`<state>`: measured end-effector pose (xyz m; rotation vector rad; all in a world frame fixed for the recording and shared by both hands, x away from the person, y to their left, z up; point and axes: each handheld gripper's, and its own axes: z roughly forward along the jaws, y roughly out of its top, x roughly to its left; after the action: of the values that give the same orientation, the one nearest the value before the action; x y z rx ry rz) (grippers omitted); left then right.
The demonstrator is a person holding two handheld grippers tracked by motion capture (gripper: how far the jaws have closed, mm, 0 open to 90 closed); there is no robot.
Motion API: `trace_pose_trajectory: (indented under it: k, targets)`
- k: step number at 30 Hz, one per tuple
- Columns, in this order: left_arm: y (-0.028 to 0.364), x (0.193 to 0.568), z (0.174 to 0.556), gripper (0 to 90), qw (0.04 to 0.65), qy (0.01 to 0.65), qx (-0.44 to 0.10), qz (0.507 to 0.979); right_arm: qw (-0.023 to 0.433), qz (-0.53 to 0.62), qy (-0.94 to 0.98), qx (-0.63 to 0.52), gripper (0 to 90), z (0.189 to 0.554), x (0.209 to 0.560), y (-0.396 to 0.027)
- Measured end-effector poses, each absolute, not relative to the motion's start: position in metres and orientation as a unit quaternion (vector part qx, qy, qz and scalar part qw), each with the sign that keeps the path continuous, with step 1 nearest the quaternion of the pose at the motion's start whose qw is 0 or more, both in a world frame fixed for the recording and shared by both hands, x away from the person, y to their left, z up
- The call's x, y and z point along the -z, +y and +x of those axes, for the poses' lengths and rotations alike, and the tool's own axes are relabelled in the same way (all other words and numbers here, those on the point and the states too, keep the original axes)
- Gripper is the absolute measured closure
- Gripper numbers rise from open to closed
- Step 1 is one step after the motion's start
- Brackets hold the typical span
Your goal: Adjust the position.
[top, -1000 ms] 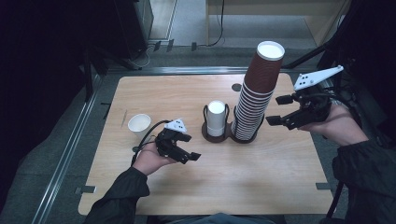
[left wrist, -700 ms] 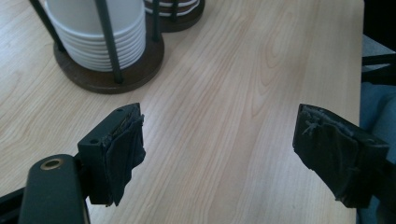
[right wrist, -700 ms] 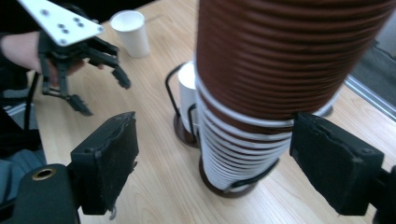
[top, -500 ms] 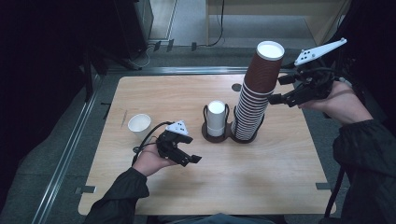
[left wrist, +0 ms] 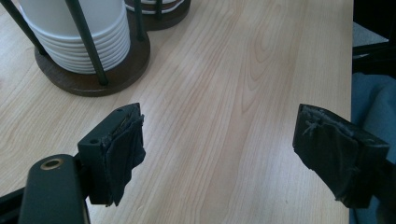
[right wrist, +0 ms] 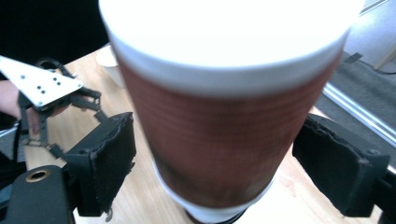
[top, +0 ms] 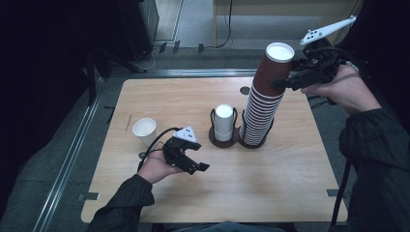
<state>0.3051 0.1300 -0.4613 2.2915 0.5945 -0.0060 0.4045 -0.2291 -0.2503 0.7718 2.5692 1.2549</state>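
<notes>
A tall stack of brown paper cups (top: 261, 104) stands in a dark holder at the table's middle right. My right gripper (top: 284, 82) is level with the top brown cup (top: 277, 60). In the right gripper view that cup (right wrist: 219, 135) sits between the open jaws (right wrist: 215, 163), with a narrow gap at each pad. My left gripper (top: 196, 157) rests low over the table near the front left, open, with nothing but bare wood between its jaws (left wrist: 219, 154).
A short stack of white cups (top: 224, 121) stands in a wire holder (left wrist: 93, 70) left of the brown stack. A single white cup (top: 144, 129) stands at the table's left. The wooden table (top: 270, 179) ends close behind the stacks.
My right gripper has risen from beside the middle of the brown stack to its top cup, closing in around it. The left gripper has stayed put.
</notes>
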Motion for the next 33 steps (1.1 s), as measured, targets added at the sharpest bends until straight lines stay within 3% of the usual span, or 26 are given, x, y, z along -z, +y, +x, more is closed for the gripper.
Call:
trace_pose_trajectory:
  k: [7,33]
  targets:
    - [0.131,0.462,0.305,16.2,0.38,0.229,0.004,0.896,0.11,0.248,0.868,-0.416,13.6,0.41,0.237,-0.216]
    - [0.132,0.466,0.304,16.3,0.367,0.233,0.002,0.901,0.122,0.243,0.873,-0.404,19.8,0.413,0.221,-0.203]
